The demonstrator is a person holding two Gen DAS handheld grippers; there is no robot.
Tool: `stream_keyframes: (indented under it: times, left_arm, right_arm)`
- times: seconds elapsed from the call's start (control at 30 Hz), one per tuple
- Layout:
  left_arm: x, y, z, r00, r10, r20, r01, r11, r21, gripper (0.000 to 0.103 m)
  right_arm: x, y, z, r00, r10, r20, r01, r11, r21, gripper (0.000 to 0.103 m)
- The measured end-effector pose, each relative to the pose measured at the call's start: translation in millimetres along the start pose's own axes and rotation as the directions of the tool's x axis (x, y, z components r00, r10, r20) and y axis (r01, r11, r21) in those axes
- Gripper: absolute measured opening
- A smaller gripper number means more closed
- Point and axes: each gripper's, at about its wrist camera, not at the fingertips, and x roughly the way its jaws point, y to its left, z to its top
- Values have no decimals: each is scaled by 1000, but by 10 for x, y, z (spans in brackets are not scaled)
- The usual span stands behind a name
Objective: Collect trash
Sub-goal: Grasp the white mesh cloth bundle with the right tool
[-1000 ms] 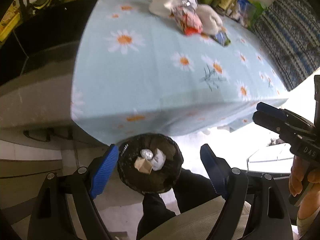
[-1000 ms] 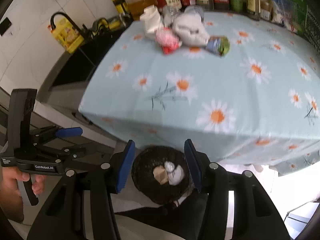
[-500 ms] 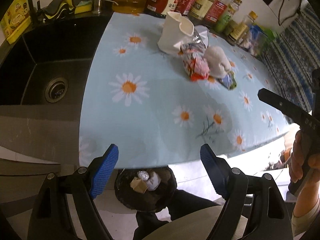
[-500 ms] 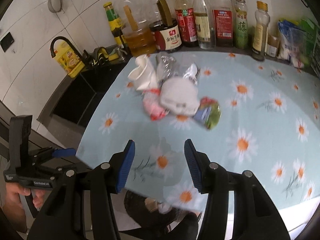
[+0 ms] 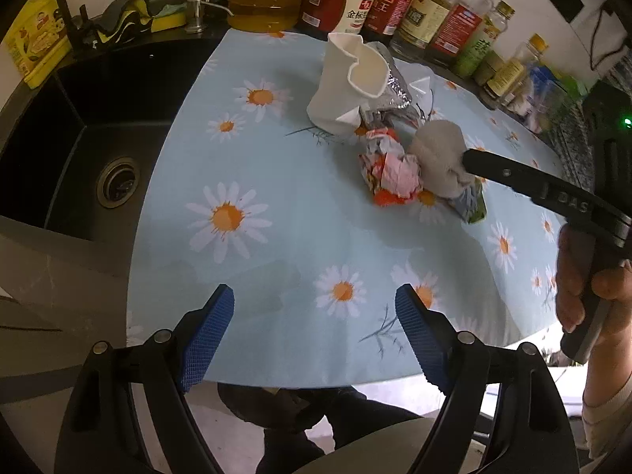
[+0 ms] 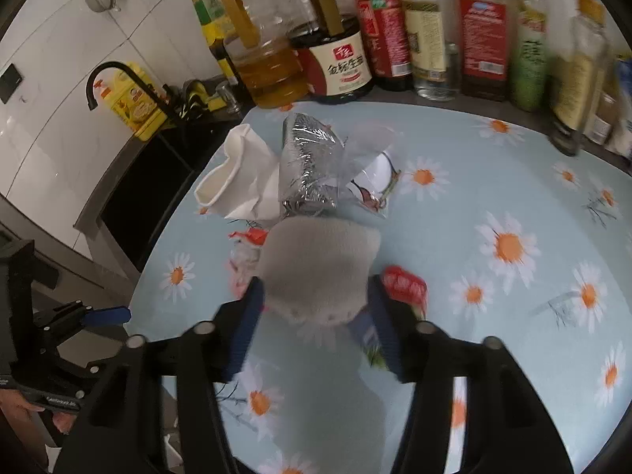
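So the right gripper [image 6: 314,308] had swung away from the black bin by the person's knees and was over the table, its jaws opening around the grey crumpled wad [image 6: 320,268]. The wad sat between the blue pads, low and central in the right wrist view; blur hid whether they touched it, so I'd call it framed, not yet gripped. Behind it, toward the upper middle, lay the rest of the litter: a squashed white paper cup [image 5: 347,87], a silver foil wrapper [image 6: 310,166] and a red-and-pink snack packet [image 5: 391,173], all bunched on the daisy tablecloth [image 5: 276,181]. The left gripper [image 5: 314,335] hung at the bottom of its own frame, jaws wide and empty, now over the table edge, not the bin. One drop looked finished; the next pick was starting.
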Motion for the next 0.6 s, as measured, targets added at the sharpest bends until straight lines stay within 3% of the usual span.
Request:
stream_keyframes:
  times: [0.17,0.23,0.33,0.6]
  left_arm:
    - [42,-67,37,999,33,-12,-33,999,-38,81]
    - [56,-79,36,999,43,-17,-44,998,-50,81]
    - [78,-77,21,998,54,-23,-56,996,-69,81]
    - [113,-156,22,997,70,-30,-72,995,-75,81]
  right_arm:
    - [257,-97,120,996,62,-59,-63,998,-5,57]
    - [357,-118,119,993,70,-93,-70,998,-4,42]
    - [383,-105,88,993,83,-84,-85,996,-26,33]
    - [279,-113,110,994,96,-60,-100,993,-63,21]
